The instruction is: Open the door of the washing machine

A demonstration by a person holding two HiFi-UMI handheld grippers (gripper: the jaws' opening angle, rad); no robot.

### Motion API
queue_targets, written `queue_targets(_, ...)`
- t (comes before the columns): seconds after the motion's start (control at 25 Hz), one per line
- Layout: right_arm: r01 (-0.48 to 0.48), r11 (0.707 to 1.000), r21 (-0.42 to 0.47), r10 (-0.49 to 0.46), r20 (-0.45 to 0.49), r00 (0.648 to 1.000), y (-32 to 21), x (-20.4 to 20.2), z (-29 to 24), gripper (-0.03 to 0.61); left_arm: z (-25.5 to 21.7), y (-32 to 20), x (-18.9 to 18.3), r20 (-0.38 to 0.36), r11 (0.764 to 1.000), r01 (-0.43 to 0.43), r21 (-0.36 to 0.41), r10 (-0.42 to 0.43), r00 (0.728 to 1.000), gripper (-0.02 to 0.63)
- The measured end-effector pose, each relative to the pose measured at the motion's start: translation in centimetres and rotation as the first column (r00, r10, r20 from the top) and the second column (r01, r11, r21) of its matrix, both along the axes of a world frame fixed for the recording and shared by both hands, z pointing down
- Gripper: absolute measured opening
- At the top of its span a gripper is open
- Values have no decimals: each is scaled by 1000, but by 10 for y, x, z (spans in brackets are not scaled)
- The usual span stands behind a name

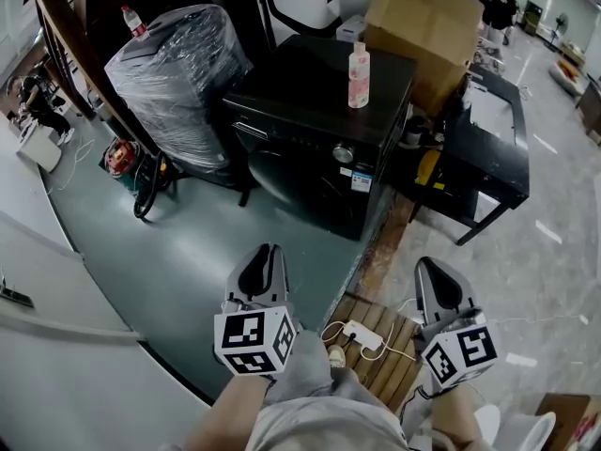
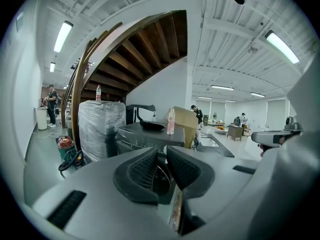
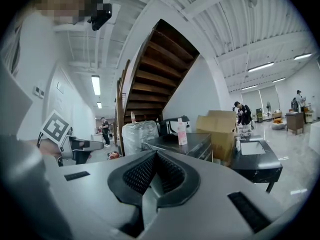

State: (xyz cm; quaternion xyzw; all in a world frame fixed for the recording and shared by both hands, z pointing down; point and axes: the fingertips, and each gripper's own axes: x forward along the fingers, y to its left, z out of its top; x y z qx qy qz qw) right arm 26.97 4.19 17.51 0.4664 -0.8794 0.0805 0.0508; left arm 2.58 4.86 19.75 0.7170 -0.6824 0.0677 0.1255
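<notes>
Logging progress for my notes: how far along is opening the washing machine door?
Nothing done yet: the door of the washing machine looks shut. In hand: left gripper and right gripper are closed, empty, well short of it. Left: approach, grip the door, pull it open.

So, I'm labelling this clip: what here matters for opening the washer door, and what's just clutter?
Job: black front-loading washing machine, its round dark door, left gripper, right gripper.
Clutter: pink plastic bottle, brown cardboard box, plastic-wrapped bundle, white power strip.
</notes>
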Motion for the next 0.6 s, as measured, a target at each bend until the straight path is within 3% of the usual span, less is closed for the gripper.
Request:
queue_targets(0.08,5,1000,-9,-5,-2,1000,-7,-4,8,28,6,-18,4,-9,1000,3,-5,-3,1000,109)
queue_targets(0.24,7,999,-32,-7,8,1000,-22,-14,22,28,22,-60,14,-87,1000,5,-25,-7,996,148)
queue_targets(0.6,-37,996,-87,40,30,999,-89,-28,69,28,83,-159,29,-19,995,-71,-75,70,997,194)
